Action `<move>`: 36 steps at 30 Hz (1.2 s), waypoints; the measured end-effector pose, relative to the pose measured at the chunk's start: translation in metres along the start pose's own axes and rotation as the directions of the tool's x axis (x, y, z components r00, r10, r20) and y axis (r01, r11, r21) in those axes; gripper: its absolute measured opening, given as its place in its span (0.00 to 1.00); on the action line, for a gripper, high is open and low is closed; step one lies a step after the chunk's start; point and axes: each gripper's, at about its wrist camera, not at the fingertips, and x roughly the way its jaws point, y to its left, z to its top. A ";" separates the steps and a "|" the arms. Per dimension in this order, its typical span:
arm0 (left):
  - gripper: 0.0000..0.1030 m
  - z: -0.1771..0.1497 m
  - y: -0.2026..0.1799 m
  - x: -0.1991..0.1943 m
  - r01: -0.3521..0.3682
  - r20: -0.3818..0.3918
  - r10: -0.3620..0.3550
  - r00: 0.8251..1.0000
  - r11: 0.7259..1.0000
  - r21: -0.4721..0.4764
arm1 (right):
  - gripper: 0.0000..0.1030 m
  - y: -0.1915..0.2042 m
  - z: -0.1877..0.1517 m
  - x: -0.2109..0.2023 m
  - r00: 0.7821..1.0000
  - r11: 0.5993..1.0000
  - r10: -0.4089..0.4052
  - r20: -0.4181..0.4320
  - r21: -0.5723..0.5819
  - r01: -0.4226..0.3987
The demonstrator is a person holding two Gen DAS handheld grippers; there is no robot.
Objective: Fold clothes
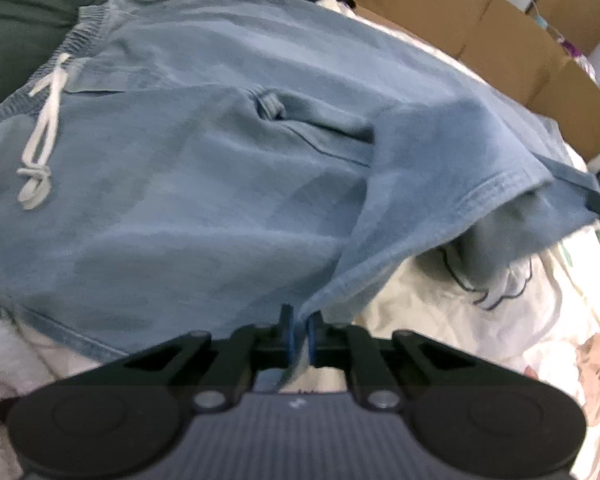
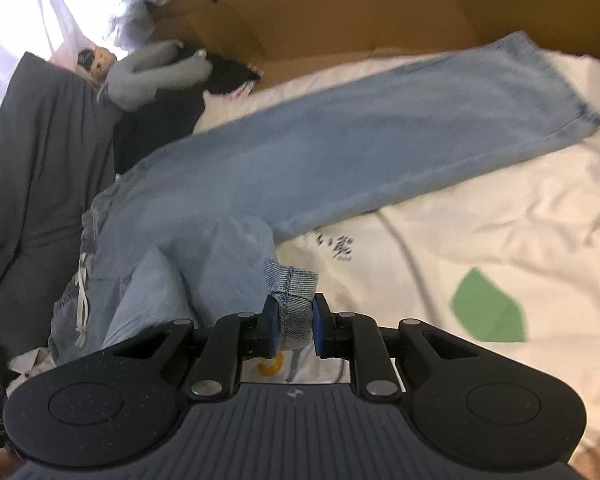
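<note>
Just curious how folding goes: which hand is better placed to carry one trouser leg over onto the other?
Probably the right gripper: it pinches the hem of the bunched leg of the jeans. The left gripper only holds a fabric edge.

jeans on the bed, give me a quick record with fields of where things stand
garment: light blue jeans with white drawstring
surface: patterned sheet
free leg: flat on the sheet, stretched toward the boxes
left gripper: shut on a hem edge
right gripper: shut on the bunched cuff of the other leg
fold: not yet done
</note>
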 end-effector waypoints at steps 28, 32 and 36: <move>0.05 -0.023 -0.001 -0.018 0.112 -0.014 -0.112 0.994 0.994 -0.005 | 0.15 -0.066 0.026 -0.112 0.959 0.959 -0.283 0.019 0.028 0.282; 0.05 -0.019 -0.004 -0.012 0.094 -0.010 -0.094 0.996 0.996 0.006 | 0.16 -0.083 0.021 -0.071 0.964 0.962 -0.266 -0.006 0.063 0.265; 0.05 -0.013 -0.003 -0.011 0.074 -0.005 -0.074 0.997 0.997 0.001 | 0.28 -0.095 0.020 -0.048 0.965 0.955 -0.263 0.007 0.143 0.259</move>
